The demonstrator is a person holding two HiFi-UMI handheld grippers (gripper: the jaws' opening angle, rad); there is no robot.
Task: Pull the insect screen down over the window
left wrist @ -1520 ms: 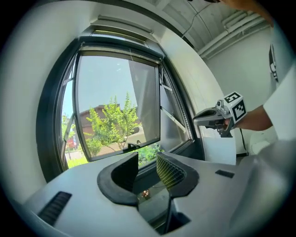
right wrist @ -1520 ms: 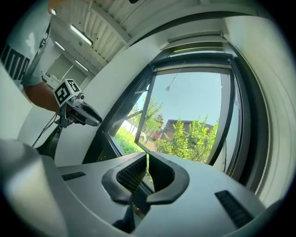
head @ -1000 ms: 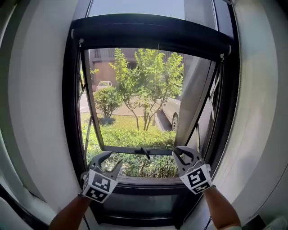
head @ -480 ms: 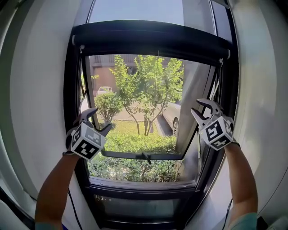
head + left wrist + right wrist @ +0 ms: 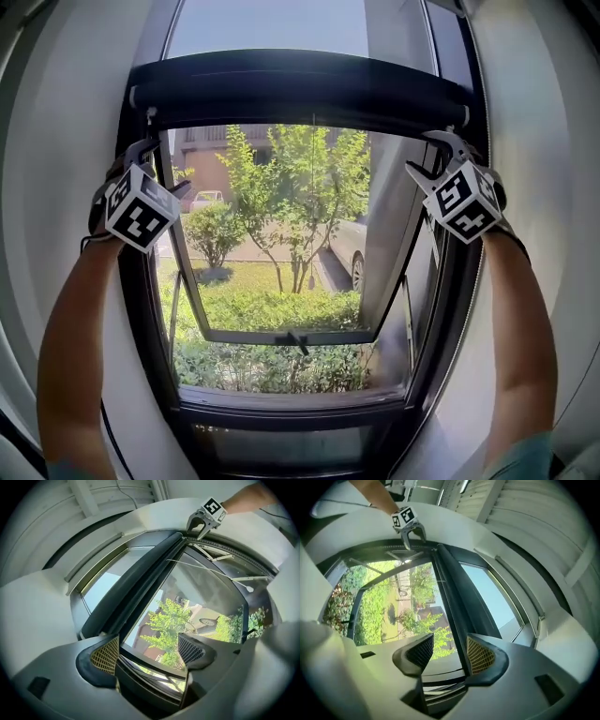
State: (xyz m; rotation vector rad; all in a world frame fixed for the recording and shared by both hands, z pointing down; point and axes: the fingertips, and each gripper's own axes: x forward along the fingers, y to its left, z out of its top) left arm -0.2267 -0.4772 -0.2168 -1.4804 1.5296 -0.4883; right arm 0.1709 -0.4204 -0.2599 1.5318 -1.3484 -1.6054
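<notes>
Risen to the top corners of the window (image 5: 142,319), the left tongs (image 5: 157,167) and right tongs (image 5: 433,155) have just opened wide, nothing between them, and should grip the lower edge of the rolled-up insect screen (image 5: 300,89) evenly, pulling level.

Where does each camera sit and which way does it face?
Head view: on the person's head, facing the window; both forearms, left gripper and right gripper up beside the screen housing.
Left gripper view: rides the left gripper, looks along the housing to the right gripper; own jaws apart, empty.
Right gripper view: the mirror, toward the left gripper; own jaws apart, empty.
Shared: all show the housing; both grippers' jaws have just been opening.
</notes>
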